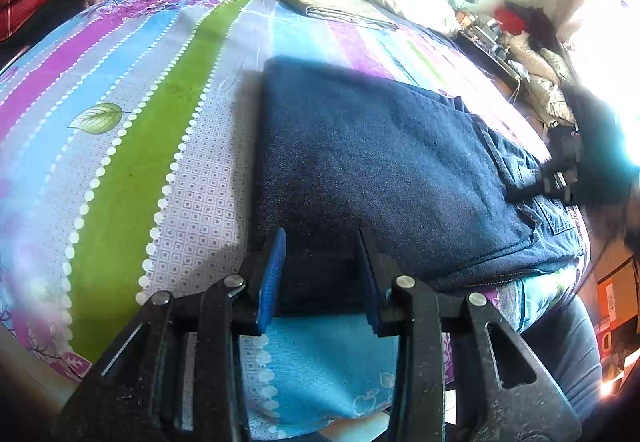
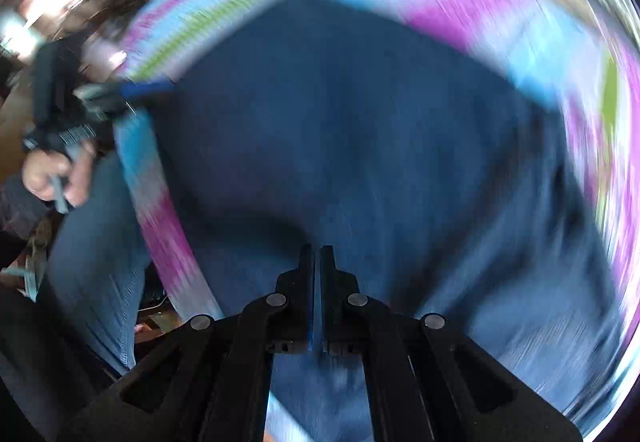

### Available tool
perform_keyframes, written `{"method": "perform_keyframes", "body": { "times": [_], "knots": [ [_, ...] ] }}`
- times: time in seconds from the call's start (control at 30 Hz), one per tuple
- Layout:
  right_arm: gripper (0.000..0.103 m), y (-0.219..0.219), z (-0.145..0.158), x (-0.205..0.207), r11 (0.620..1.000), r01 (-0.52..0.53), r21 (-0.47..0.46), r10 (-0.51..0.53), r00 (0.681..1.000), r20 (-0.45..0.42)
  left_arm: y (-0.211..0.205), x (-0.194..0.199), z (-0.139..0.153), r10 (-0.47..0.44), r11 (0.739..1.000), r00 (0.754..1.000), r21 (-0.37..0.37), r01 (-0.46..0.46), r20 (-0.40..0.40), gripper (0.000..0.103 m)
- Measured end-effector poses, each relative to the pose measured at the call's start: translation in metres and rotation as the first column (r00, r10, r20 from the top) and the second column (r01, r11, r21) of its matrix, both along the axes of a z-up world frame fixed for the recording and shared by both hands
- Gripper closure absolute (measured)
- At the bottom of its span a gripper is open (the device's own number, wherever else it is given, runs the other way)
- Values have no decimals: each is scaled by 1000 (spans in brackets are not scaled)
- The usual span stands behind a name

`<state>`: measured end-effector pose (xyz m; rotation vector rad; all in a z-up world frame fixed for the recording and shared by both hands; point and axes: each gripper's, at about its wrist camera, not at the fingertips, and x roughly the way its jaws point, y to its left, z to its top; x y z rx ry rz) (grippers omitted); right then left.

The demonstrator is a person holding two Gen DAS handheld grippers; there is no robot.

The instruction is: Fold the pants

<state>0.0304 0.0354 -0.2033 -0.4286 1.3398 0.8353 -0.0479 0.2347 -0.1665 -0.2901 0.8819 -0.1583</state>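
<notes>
Pants [image 1: 380,170]: folded dark denim near the bed's [image 1: 132,146] front edge; thick, floppy, best gripped at corners.
Left gripper [image 1: 322,274]: jaws apart, empty.
Right gripper [image 2: 317,262]: jaws together, apparently pinching denim.

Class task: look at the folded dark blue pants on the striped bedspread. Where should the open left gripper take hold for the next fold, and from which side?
Probably grip the near edge of the pants, the thick folded edge lying just ahead of the left gripper. Come in low from the bed's near side, one finger sliding under the stack on the bedspread and one over, since the layers lie flat and that edge faces the open jaws.
</notes>
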Motion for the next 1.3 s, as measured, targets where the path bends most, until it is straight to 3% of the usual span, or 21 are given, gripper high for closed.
{"method": "perform_keyframes", "body": {
  "times": [0.2,0.3,0.37,0.4,0.47,0.5,0.53,0.63,0.73,0.83,0.97,1.1,1.2,1.3],
  "knots": [
    [98,-30,18,-14,974,148,170,-164,983,84,2,4,-1,5,1000,1000,-2,-5,-11,67],
    [96,-51,0,-18,957,223,183,-232,972,27,2,4,-4,5,1000,1000,3,-5,-3,67],
    [96,-57,-1,-22,945,240,223,-257,965,50,1,4,-3,9,1000,1000,3,-9,-4,67],
    [92,-58,6,-25,944,243,224,-265,961,74,1,4,-3,11,1000,1000,6,-11,-7,67],
    [73,-66,21,-32,931,252,266,-293,947,131,-2,5,4,20,999,1000,36,-19,-18,67],
    [61,-76,30,-39,912,268,311,-327,932,156,-2,4,9,24,999,1000,41,-24,-16,67],
    [60,-85,36,-44,896,291,335,-362,916,171,-1,4,13,29,999,1000,37,-28,-7,67],
    [60,-132,37,-53,847,418,328,-502,832,238,9,9,23,62,998,998,-2,-62,9,67],
    [60,-179,26,-60,785,540,304,-611,758,228,30,20,21,133,990,991,-38,-133,-4,67],
    [60,-218,23,-76,734,596,326,-670,712,210,51,28,15,205,977,978,-53,-206,-27,67],
    [60,-240,20,-97,712,608,351,-697,673,247,65,40,-5,211,972,972,-85,-220,-101,67],
    [60,-238,26,-105,722,616,315,-691,615,380,65,42,-8,227,971,971,-62,-231,-71,66],
    [60,-235,27,-108,733,632,251,-658,565,498,61,42,-6,273,960,962,68,-271,-9,65],
    [60,-239,24,-109,743,644,182,-618,555,557,55,42,-12,274,948,961,158,-277,39,55]
  ]
}}
